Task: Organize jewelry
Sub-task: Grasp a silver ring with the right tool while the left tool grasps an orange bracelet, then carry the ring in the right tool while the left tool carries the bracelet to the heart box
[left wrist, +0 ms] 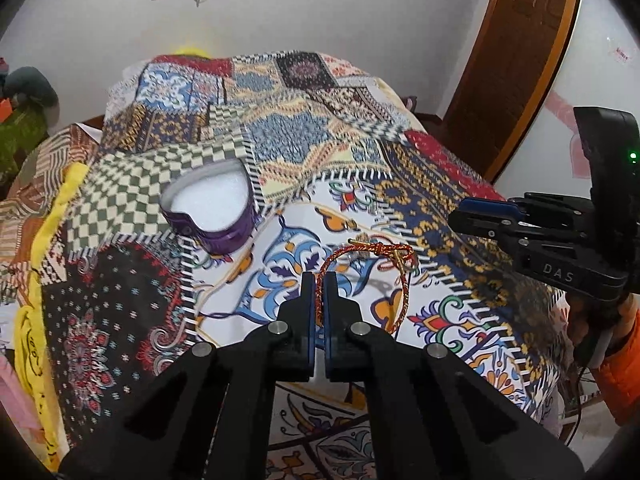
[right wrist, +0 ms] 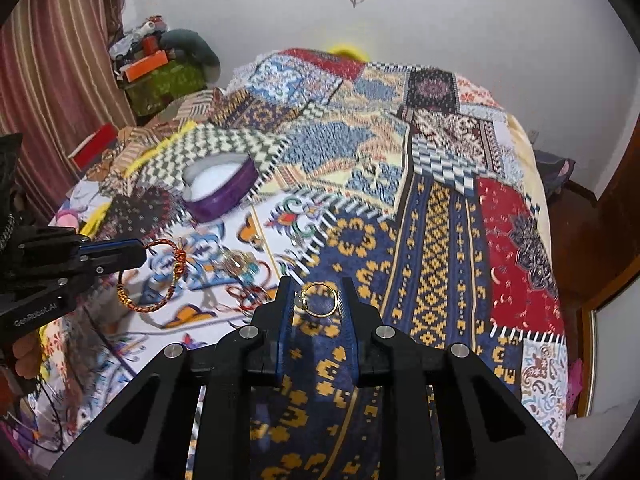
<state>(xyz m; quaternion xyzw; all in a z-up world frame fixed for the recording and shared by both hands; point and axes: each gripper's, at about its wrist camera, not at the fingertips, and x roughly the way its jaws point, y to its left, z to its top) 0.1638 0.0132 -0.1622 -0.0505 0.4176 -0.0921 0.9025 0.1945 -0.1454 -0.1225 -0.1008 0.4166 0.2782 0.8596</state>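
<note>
1. Left gripper: clamped on red-gold cord bracelet, which dangles above the patchwork bedspread.
2. Right gripper: pinching a gold ring across its width, off the cloth.
3. Purple heart-shaped box: open, white-lined, on the bedspread behind both.

- Left wrist view: looks steeply down along its tongs, close over the bed.
- Right wrist view: likewise (slightly rightward); both share the purple heart-shaped box.
</note>
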